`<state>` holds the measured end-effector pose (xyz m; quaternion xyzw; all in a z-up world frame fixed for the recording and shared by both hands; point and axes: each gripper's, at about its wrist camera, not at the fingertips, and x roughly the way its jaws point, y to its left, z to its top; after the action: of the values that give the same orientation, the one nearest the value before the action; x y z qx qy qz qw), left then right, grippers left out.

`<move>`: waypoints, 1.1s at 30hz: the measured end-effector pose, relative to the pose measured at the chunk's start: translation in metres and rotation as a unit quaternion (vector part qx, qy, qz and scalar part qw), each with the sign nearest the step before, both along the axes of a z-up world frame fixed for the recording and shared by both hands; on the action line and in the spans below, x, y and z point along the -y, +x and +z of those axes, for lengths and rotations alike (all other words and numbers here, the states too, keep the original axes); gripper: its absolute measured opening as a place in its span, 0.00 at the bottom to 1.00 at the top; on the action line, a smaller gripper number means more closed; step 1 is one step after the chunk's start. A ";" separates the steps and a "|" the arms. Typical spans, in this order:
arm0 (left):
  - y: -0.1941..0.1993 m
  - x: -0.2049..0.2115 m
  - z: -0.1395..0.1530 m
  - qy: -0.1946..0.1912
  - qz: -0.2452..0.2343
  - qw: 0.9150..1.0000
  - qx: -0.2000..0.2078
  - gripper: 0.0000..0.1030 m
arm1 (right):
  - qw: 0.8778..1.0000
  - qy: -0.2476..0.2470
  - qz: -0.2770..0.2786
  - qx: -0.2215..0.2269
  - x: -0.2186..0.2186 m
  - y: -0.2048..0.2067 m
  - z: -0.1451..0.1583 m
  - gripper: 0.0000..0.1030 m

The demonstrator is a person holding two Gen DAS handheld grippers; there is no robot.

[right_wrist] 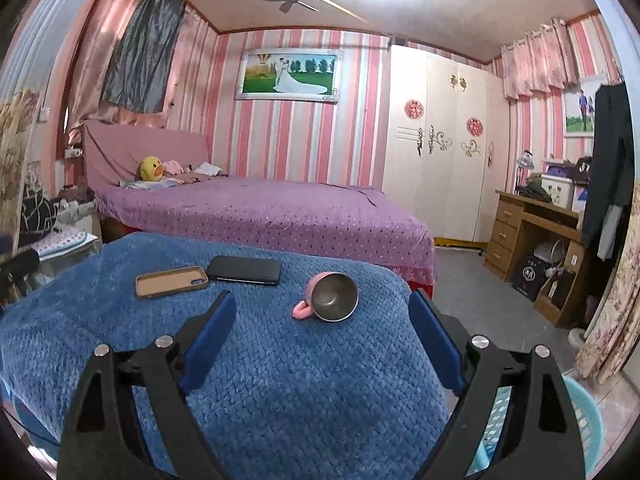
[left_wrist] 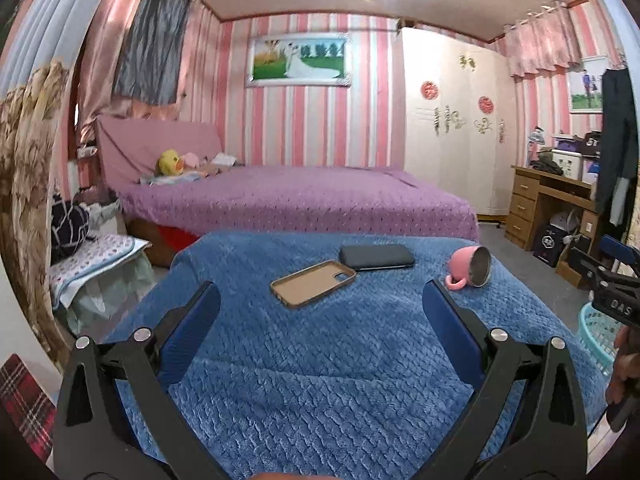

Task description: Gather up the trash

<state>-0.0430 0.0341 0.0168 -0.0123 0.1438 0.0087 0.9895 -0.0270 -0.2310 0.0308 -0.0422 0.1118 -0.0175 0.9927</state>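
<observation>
A blue blanket covers a raised surface in front of me. On it lie a tan phone case, a black phone touching its far end, and a pink cup tipped on its side. My left gripper is open and empty above the blanket, short of the case. My right gripper is open and empty, with the pink cup lying between and just beyond its fingertips. The case and phone sit to its far left. A light blue basket stands at lower right.
A purple bed lies behind the blanket. A white wardrobe and wooden desk stand on the right. The basket sits on the floor at the right, near the right gripper body. Piled cloth lies on the left.
</observation>
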 end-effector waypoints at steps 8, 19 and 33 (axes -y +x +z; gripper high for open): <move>0.025 -0.010 -0.009 0.005 0.036 0.999 -0.027 0.95 | 0.999 0.020 -0.001 -0.044 -0.008 0.018 -0.010 0.85; 0.019 0.005 -0.016 -0.001 0.010 0.999 -0.043 0.95 | 0.998 0.039 -0.003 -0.058 -0.022 0.004 -0.016 0.86; 0.038 0.000 -0.026 0.002 0.021 0.998 -0.065 0.95 | 0.997 0.035 -0.011 -0.068 -0.015 0.020 -0.022 0.86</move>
<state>-0.0054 0.0343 -0.0093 -0.0128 0.2074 0.0307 0.9777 -0.0071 -0.2161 0.0091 -0.0076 0.1805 -0.0214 0.9833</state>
